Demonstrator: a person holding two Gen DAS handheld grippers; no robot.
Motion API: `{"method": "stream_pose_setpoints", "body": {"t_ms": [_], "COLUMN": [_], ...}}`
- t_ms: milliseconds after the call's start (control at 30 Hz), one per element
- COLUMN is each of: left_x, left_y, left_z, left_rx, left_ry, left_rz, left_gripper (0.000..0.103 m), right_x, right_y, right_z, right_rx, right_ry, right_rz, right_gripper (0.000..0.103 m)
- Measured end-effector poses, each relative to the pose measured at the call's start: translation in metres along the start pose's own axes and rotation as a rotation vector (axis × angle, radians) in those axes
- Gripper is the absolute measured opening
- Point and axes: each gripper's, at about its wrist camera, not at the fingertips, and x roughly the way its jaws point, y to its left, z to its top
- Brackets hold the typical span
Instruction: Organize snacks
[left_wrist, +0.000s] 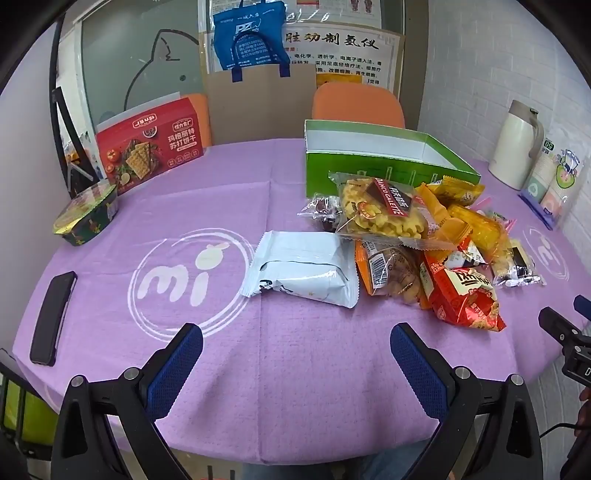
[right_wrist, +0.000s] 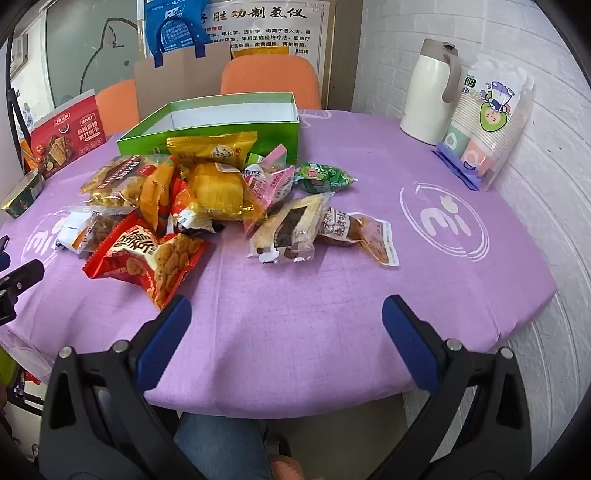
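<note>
A pile of snack packets (left_wrist: 413, 236) lies on the purple tablecloth in front of an open green box (left_wrist: 373, 155). A white packet (left_wrist: 303, 267) lies apart at the pile's left. A red packet (left_wrist: 461, 295) is nearest me. My left gripper (left_wrist: 295, 343) is open and empty, near the table's front edge, short of the white packet. In the right wrist view the pile (right_wrist: 207, 195), the green box (right_wrist: 221, 125) and the red packet (right_wrist: 147, 258) show. My right gripper (right_wrist: 286, 314) is open and empty, in front of the pile.
A red cracker box (left_wrist: 147, 147), a dark round tub (left_wrist: 86, 216) and a black phone (left_wrist: 51, 317) are at the left. A white jug (right_wrist: 428, 92) and a pack of paper cups (right_wrist: 487, 125) stand at the right by the wall. Orange chairs (left_wrist: 356, 105) stand behind the table.
</note>
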Motion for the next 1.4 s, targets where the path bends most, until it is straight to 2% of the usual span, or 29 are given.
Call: {"method": "stream_pose_setpoints", "body": {"t_ms": [1400], "left_x": [-0.0033], "left_y": [0.0002], "left_z": [0.0005], "left_rx": [-0.003], "left_ry": [-0.002], "left_rz": [-0.001], "left_gripper": [0.103], "right_x": [0.0086], "right_y": [0.0059], "right_z": [-0.0028], "right_rx": [0.001], "right_ry": [0.021], "right_rz": [0.008], "right_gripper": [0.103]}}
